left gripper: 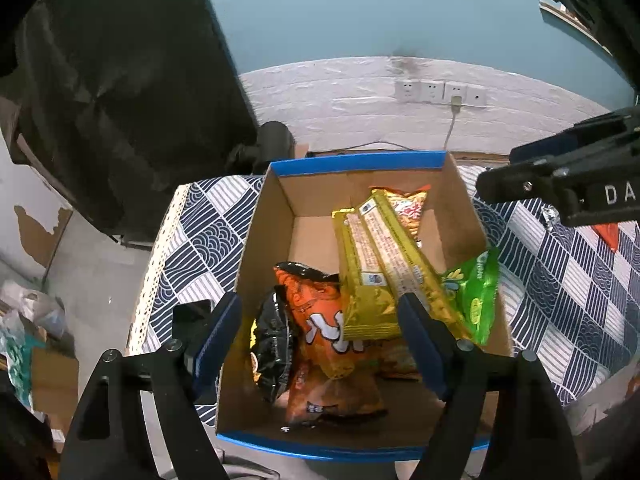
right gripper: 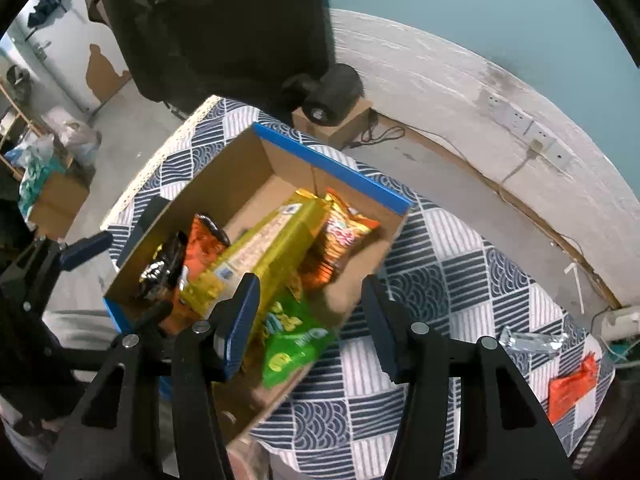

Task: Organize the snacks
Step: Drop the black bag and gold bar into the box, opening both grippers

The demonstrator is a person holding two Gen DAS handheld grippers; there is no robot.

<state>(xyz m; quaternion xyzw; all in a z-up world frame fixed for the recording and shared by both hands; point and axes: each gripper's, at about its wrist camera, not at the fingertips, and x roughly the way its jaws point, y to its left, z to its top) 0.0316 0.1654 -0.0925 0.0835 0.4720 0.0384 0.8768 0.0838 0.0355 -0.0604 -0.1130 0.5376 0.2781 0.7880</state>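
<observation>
- The cardboard box, blue along its rim, sits on a table under a blue-and-white patterned cloth.
- Inside it, 2 long yellow packets lie slanted across the middle, one partly over the other.
- An orange snack bag lies at the near end, with a black bag touching its left side.
- A green bag leans against the right wall, and an orange-and-red bag lies toward the far end under the yellow packets.
- The left gripper hangs over the near end of the box, jaws spread wide and holding nothing.
- The right gripper hovers above the box's right edge and the green bag, also wide open and empty.
- Out on the cloth, well apart from the box, lie a silver wrapper and a small orange packet.
- A black round device sits on a small carton by the wall.
</observation>
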